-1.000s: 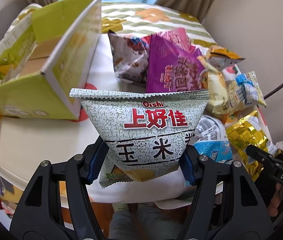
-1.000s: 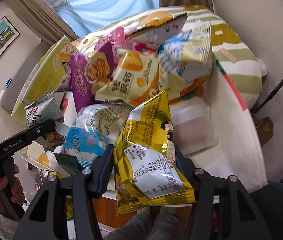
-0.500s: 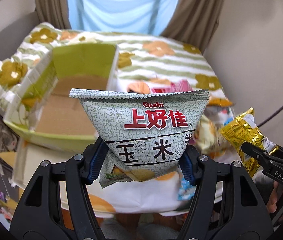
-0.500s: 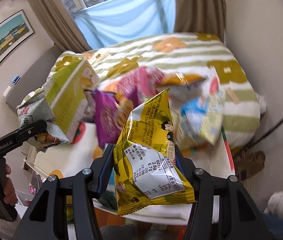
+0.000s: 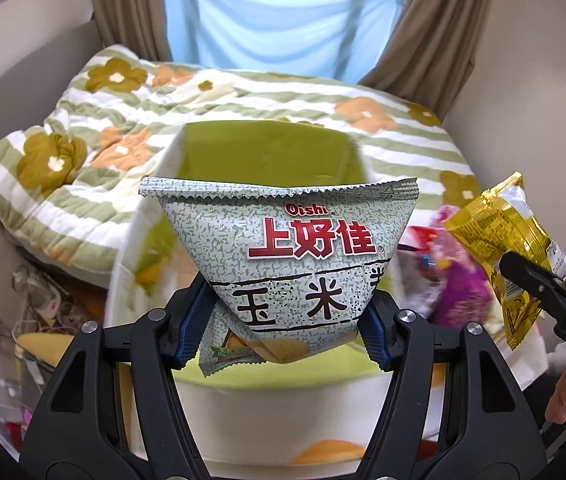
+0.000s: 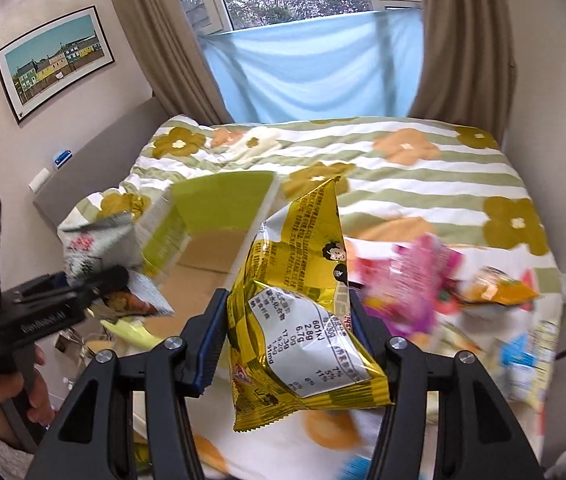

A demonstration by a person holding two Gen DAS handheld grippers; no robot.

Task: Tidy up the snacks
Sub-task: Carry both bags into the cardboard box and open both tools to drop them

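Note:
My left gripper (image 5: 285,330) is shut on a grey-green Oishi corn snack bag (image 5: 283,256), held up over the open green cardboard box (image 5: 271,152) that lies on the bed. My right gripper (image 6: 289,334) is shut on a gold foil snack bag (image 6: 303,300), lifted above the bed to the right of the box (image 6: 219,216). In the left wrist view the gold bag (image 5: 511,248) and right gripper (image 5: 543,292) hang at the right edge. The right wrist view has the left gripper (image 6: 95,284) with its grey bag (image 6: 95,248) at the left, beside the box.
Several loose snack bags, pink (image 6: 415,272), orange (image 6: 499,288) and blue-white (image 6: 523,356), lie blurred on the right of the floral, green-striped quilt (image 6: 403,168). A wall closes off the right side. Curtains and a window stand behind. Floor clutter (image 5: 39,304) sits to the left.
Both grippers have risen and swung left with their bags. The box has come from the left to straight behind the grey bag. The snack pile has slid off to the right.

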